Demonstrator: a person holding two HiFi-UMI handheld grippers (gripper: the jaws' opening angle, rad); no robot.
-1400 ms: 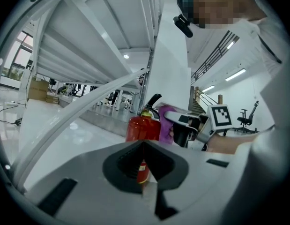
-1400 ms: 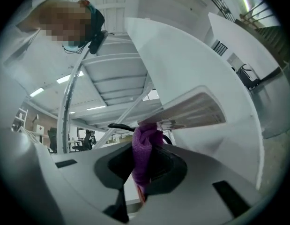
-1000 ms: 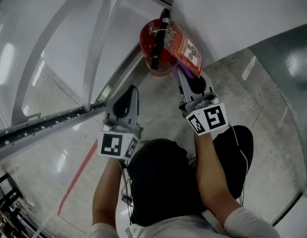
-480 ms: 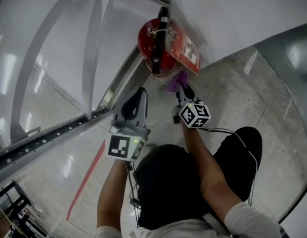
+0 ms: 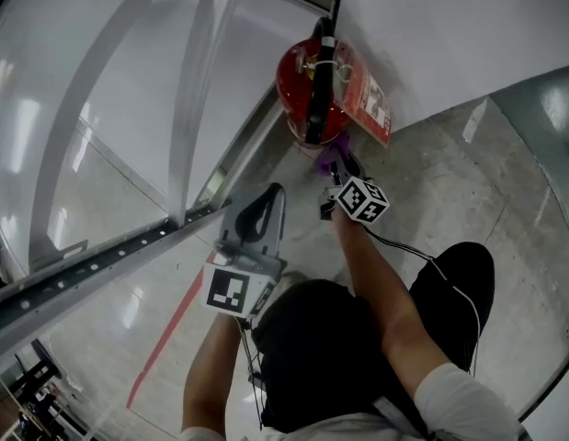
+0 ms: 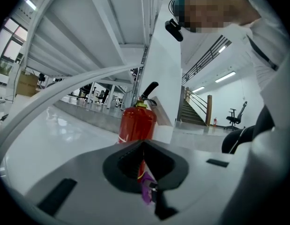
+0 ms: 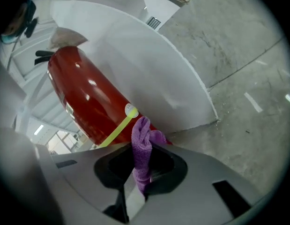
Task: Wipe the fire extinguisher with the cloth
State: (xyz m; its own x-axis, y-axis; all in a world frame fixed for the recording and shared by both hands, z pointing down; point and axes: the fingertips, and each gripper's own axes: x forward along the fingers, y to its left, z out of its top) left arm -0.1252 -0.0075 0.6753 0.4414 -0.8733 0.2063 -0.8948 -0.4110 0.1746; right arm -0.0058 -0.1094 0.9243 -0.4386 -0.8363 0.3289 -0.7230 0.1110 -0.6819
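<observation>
The red fire extinguisher (image 5: 307,85) stands on the floor against a white wall, with a black handle and hose on top and a red-and-white tag (image 5: 369,107) on its side. My right gripper (image 5: 335,165) is low at its base, shut on a bunched purple cloth (image 5: 332,152). In the right gripper view the cloth (image 7: 143,146) sticks up between the jaws, against the lower red body (image 7: 88,102) near a yellow band (image 7: 117,128). My left gripper (image 5: 271,193) hangs back to the left, shut and holding nothing. In its own view the extinguisher (image 6: 137,124) stands ahead.
A white wall panel (image 7: 159,74) curves behind the extinguisher. A perforated metal rail (image 5: 91,263) and a curved glass partition (image 5: 128,81) run along the left. A red line (image 5: 165,333) marks the glossy floor. Rough concrete floor (image 5: 449,168) lies to the right, by the person's dark-trousered knee (image 5: 454,283).
My right gripper has come down with the cloth from the extinguisher's upper side to its base, and rolled over as it went. The left gripper has stayed about where it was.
</observation>
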